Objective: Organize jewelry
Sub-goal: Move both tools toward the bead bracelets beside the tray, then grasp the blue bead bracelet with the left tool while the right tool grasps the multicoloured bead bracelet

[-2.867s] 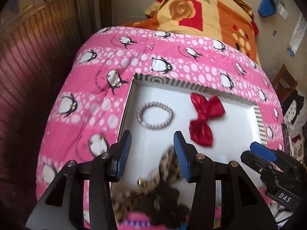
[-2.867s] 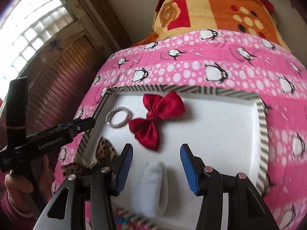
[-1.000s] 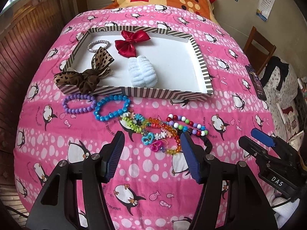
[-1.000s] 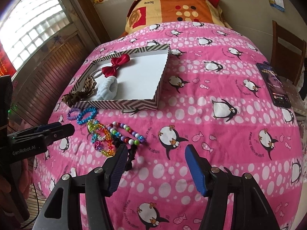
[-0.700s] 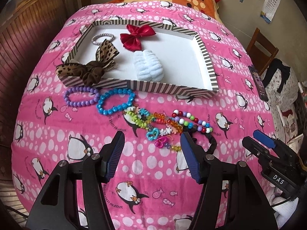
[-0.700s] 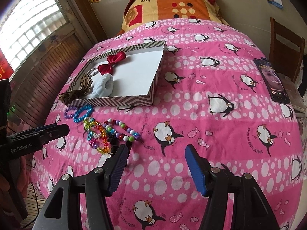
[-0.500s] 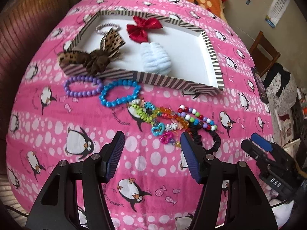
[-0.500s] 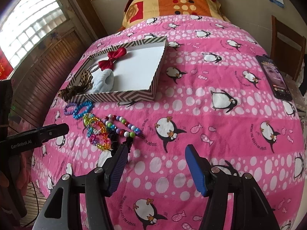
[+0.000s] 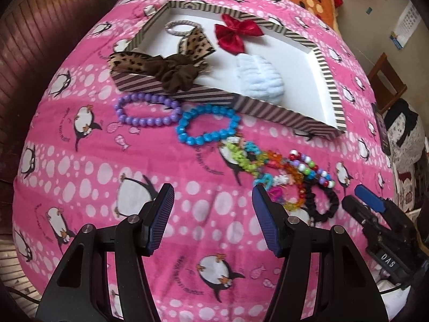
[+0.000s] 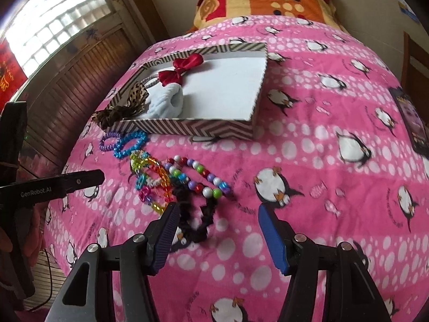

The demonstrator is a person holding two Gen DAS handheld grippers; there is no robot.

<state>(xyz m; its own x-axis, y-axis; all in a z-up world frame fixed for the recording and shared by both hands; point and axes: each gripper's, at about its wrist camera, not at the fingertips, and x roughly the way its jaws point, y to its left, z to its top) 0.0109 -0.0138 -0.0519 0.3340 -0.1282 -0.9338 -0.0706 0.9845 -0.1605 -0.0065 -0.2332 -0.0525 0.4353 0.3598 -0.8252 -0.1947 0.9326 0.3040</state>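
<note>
Both claws wide open w/ nothing held, left gripper (image 9: pixel 211 214) hovering nr the blue bracelet (image 9: pixel 206 128) & right gripper (image 10: pixel 217 228) just over the black scrunchie (image 10: pixel 195 214), prob lining up pickups for the striped box (image 10: pixel 203 128), since loose beads lie on the blanket (image 10: pixel 321 161) just beside it.

five bracelets (image 9: pixel 205 127), four hair accessories (image 9: pixel 236 32)

Bare bedspread (image 10: pixel 308 161) lies right of the bead bracelets (image 10: pixel 198 177); the striped tray (image 10: pixel 203 128) walls off the far side.
</note>
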